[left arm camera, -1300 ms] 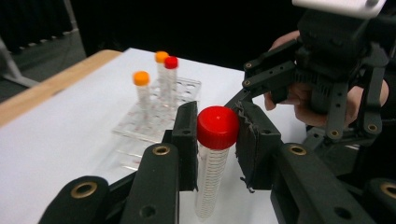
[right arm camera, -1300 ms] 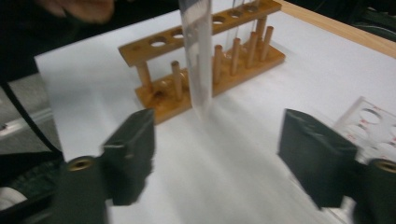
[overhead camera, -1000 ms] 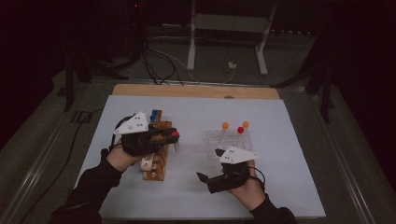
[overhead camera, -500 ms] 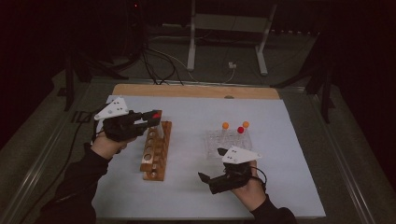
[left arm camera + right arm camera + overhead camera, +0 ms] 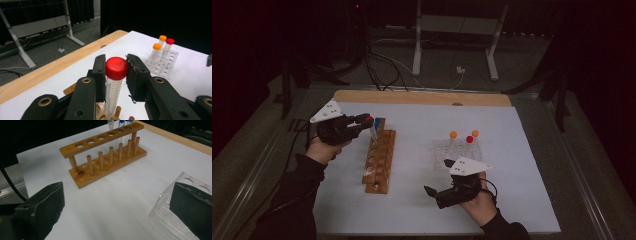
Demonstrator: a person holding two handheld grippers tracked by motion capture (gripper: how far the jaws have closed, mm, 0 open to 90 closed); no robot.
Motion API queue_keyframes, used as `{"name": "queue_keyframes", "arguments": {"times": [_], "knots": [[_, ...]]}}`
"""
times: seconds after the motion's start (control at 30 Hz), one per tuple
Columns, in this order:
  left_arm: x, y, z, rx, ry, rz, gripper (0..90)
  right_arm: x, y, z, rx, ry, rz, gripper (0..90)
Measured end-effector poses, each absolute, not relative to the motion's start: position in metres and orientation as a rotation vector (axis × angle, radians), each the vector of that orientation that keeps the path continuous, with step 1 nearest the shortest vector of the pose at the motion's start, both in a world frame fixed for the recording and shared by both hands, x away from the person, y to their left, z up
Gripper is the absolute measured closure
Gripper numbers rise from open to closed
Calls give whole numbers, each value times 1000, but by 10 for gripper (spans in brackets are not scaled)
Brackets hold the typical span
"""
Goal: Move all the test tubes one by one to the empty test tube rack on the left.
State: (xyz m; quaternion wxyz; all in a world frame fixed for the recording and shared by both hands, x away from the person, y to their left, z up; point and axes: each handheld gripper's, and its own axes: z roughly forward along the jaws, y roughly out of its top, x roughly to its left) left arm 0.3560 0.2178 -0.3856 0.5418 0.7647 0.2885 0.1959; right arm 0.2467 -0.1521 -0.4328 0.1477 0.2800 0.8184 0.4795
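The left hand-held gripper (image 5: 362, 121) pinches a red-capped tube (image 5: 114, 85) just under its cap, one black pad on each side; the tube hangs upright, its tip above the far end of the wooden rack (image 5: 379, 161). In the high view this gripper sits at about ten o'clock on the table (image 5: 512, 200), pointing toward three o'clock, with the rack just beside it on that side. The rack runs from twelve to six o'clock, a row of round holes along its top board. At its far end stand blue-capped tubes (image 5: 121, 121) already in holes, seen from the right gripper view.

The right hand-held gripper (image 5: 437, 192) rests low at about five o'clock, its jaws spread wide with nothing between them, aimed toward the rack. Just beyond it, toward twelve o'clock, stands a clear plastic rack (image 5: 457, 150) holding two orange-capped tubes (image 5: 157, 50) and another red-capped one (image 5: 168, 47), well apart from the wooden rack.
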Motion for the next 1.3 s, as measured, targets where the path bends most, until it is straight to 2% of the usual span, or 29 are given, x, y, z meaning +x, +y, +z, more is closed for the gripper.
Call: {"name": "queue_keyframes", "arguments": {"times": [0.6, 1.3], "knots": [[363, 217, -429, 1840, 757, 424, 717, 248, -155, -433, 818, 2357, 1394, 0], [361, 215, -452, 1854, 771, 415, 716, 247, -155, -433, 813, 2372, 1388, 0]]}}
